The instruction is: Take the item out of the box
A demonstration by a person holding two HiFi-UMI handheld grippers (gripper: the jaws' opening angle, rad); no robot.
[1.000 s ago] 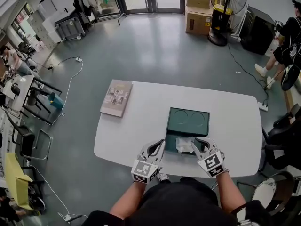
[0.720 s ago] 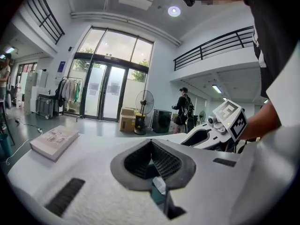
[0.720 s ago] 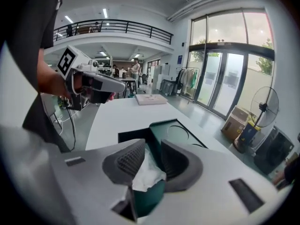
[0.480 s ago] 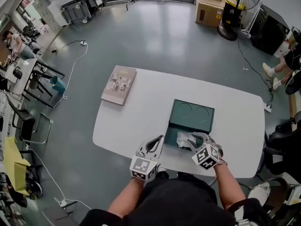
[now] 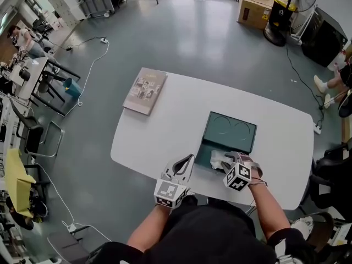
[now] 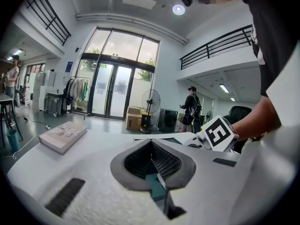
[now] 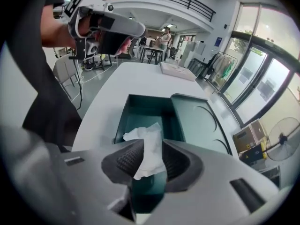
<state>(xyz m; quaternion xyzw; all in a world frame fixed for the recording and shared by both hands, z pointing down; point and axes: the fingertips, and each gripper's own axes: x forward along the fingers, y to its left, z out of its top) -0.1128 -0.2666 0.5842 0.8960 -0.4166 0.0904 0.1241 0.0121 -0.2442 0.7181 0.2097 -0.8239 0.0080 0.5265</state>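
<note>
Right gripper (image 7: 152,145) first: its jaws are standing wide, having just been opening, and one crumpled white paper (image 7: 143,134) is rising loosely between the pads without being squeezed. I am pointing this gripper steeply down into the base of the one dark green box (image 7: 140,112), where the paper is lying. The box's lid (image 7: 199,121) is lying open and flat on the far side, showing two ring outlines (image 5: 222,126). I am holding my left gripper (image 6: 151,142) nearly level with its tips closed together, just beside the box's near left corner; whether it is touching the box I cannot tell. So I am counting two grippers, one box, one paper, one white table (image 5: 165,126) and one book (image 5: 145,91). The book is lying well apart from the box, at the table's far left corner. The right gripper view is showing the paper between the jaws, which the head view is mostly hiding behind the gripper itself. The left gripper view is showing one floor fan (image 6: 150,102) and one standing person (image 6: 192,108) beyond the table. The head view alone is taking in the whole tabletop at once.
</note>
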